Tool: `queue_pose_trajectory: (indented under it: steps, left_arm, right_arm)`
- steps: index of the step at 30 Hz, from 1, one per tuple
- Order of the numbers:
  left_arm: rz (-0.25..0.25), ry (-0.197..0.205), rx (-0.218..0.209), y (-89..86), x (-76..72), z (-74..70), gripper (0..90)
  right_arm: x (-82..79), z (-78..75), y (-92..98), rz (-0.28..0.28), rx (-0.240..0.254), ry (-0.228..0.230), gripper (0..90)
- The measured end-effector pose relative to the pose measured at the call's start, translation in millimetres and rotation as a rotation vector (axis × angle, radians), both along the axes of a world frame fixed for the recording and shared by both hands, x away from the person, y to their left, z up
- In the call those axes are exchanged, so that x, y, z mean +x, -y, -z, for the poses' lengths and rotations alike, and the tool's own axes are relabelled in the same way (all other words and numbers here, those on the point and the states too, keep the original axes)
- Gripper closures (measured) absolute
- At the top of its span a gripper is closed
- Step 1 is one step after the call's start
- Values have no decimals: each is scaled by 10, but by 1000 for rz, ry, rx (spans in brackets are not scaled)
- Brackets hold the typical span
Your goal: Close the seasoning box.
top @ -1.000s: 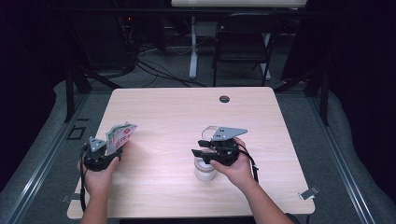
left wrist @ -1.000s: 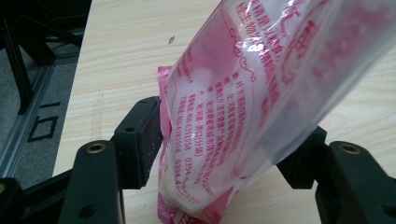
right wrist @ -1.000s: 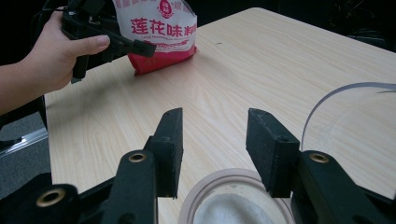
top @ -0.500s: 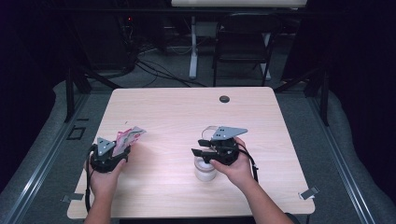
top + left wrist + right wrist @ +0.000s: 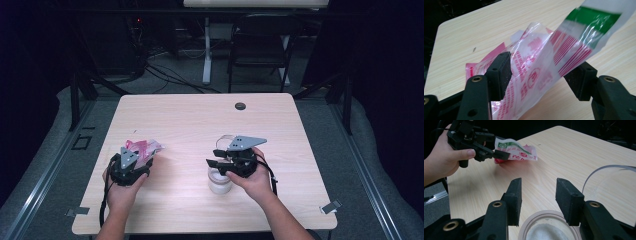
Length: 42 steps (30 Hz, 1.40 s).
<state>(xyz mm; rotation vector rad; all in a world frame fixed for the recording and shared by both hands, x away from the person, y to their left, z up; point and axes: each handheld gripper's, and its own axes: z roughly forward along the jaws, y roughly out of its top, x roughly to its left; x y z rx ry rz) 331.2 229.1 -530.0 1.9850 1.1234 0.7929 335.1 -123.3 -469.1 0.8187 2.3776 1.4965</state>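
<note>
presently, on the light wood table:

item 1 – left gripper, near-left part of tabletop, in person's left hand. jaws set fairly wide apart w/ a plastic packet between them; one pad lies against the film, the other sits behind its edge, so packet is pinched across its width. packet is clear film w/ red print and a green band at its top, crumpled, tilted up and away from the jaws; lower end looks close to the tabletop, contact can't be told.

item 2 – right gripper, near-centre, in right hand. jaws parted wide, nothing between pads. hangs just over a small whitish jar w/ open mouth, pale contents inside; pads above the rim, not touching.

item 3 – clear round container, thin rim, just beyond jar on the far-right side.

item 4 – dark round grommet, far edge of table, well apart from both grippers.
</note>
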Motion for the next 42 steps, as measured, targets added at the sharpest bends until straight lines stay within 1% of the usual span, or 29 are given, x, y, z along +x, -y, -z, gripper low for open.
queue_pose_trajectory:
  steps: [3,5,6,8,10,12,15,17,18,19,24,27,28,29,31,33,34,36,42]
  left_arm:
    - [23,6,18,64,-8,-8,403]
    - [36,5,20,95,-12,-16,403]
    - [40,12,19,108,-10,-18,404]
    - [51,9,13,134,-10,-32,407]
    - [64,5,16,163,-9,-49,411]
    - [77,7,31,199,-9,-64,411]
    - [100,20,66,272,-13,-82,416]
    - [119,28,85,327,-18,-96,420]
    - [126,35,92,356,-21,-100,422]
    - [137,37,105,381,-21,-110,422]
    - [176,46,126,500,-34,-126,426]
    - [193,47,132,540,-45,-125,428]
    - [196,46,141,548,-45,-128,428]
    - [197,47,142,554,-41,-128,428]
    - [200,42,125,563,-36,-127,428]
    - [205,40,131,566,-36,-132,428]
    - [206,42,125,571,-37,-130,428]
    - [209,42,127,578,-40,-131,428]
    - [211,28,132,596,-40,-128,429]
  right_arm:
    - [-5,-6,14,2,-3,-1,567]
    - [-9,-11,20,0,-2,2,571]
    - [-13,-13,23,2,-1,2,574]
    - [-23,-22,32,1,-5,6,576]
    - [-31,-29,47,5,-1,8,577]
    - [-33,-35,68,13,1,9,578]
    - [-37,-49,117,26,5,12,579]
    - [-43,-63,150,36,16,13,581]
    - [-48,-74,171,40,13,17,581]
    - [-53,-84,187,46,20,21,581]
    - [-66,-140,297,73,36,33,582]
    - [-58,-159,364,92,46,35,582]
    - [-57,-165,388,98,51,33,582]
    - [-54,-172,411,103,54,35,582]
    - [-53,-188,448,113,62,38,582]
    - [-53,-201,479,120,69,40,579]
    - [-51,-208,496,126,70,42,579]
    - [-48,-223,526,135,74,42,578]
    - [-29,-239,606,162,80,47,576]
